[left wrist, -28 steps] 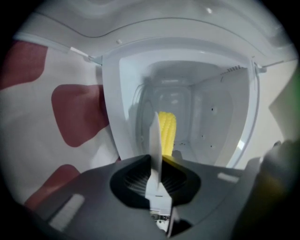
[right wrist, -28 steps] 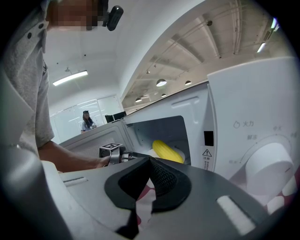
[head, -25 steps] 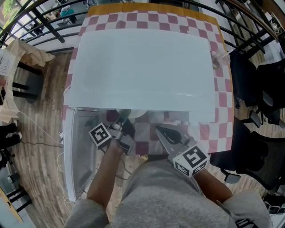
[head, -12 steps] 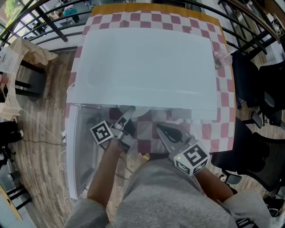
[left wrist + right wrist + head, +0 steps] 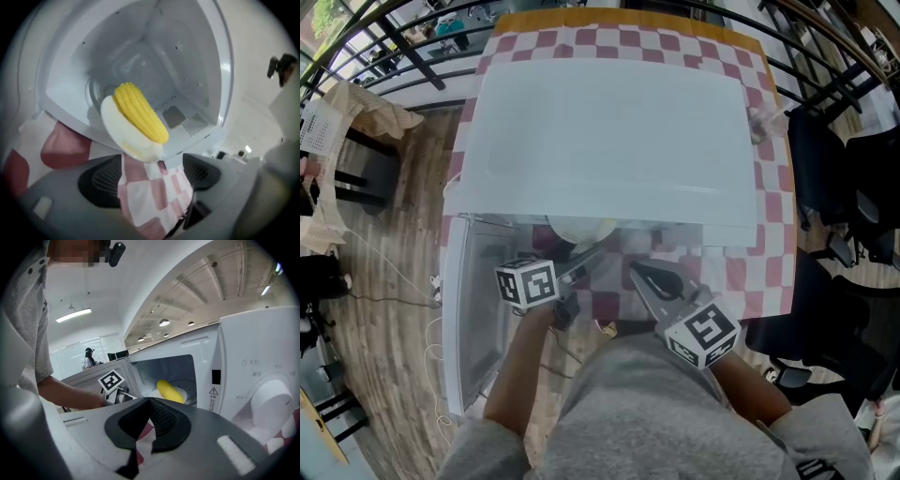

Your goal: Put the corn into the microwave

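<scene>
Now knobbly yellow corn lies on a smooth white oval plate.

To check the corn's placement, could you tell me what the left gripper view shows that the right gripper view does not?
Only the left gripper view: the inner grille, and the left gripper, whose jaws have just been opening, with nothing between them. Only the right gripper view: the dial, the open door, the person's arm and the shut right gripper. Both: the corn on its plate at the microwave opening.
</scene>
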Motion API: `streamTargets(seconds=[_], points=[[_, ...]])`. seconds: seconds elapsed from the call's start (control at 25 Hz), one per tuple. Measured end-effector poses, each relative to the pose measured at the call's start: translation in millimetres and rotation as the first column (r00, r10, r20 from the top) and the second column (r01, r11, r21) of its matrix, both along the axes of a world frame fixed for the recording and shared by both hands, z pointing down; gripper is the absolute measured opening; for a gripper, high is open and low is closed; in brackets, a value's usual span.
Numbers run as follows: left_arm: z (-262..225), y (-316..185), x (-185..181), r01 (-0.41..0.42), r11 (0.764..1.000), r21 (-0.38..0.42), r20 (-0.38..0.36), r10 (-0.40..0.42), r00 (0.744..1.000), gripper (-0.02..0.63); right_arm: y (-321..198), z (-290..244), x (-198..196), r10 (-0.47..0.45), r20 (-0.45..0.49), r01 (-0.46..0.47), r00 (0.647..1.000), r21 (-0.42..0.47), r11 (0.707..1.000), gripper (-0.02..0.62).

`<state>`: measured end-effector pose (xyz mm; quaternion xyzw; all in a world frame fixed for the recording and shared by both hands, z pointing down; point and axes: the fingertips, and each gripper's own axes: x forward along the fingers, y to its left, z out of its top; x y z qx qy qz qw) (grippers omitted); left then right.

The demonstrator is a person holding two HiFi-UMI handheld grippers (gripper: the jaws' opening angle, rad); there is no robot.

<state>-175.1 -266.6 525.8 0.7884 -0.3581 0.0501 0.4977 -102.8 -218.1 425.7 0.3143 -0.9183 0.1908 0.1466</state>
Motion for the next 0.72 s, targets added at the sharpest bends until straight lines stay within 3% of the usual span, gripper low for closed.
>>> streamTargets(seconds=[0.16, 0.36, 0.48, 0.72], points=[[10.2, 4.2, -5.9, -0.071, 0.996, 0.047, 0.242, 0.057, 0.969, 0.408, 3.3, -1.2, 1.3, 0.005, 0.0, -0.005, 1.0, 0.003, 1.0, -0.002], [17.6, -2.9, -19.9, -0.08, 0.993, 0.082, 0.452, 0.034, 0.891, 0.378, 3.4, -0.2, 1.7, 0.013, -0.004, -0.013, 1.0, 0.006, 1.0, -0.002], [16.2, -6.8, -21.8, -0.103, 0.989, 0.107, 0.52, 0.032, 0.854, 0.37, 2.0, -1.0, 1.7, 0.015, -0.004, -0.015, 1.0, 0.01, 1.0, -0.002], [12.8, -14.5, -22.2, -0.11, 0.986, 0.127, 0.584, 0.015, 0.811, 0.342, 0.3, -1.5, 0.3, 0.016, 0.001, -0.016, 1.0, 0.011, 1.0, -0.002]])
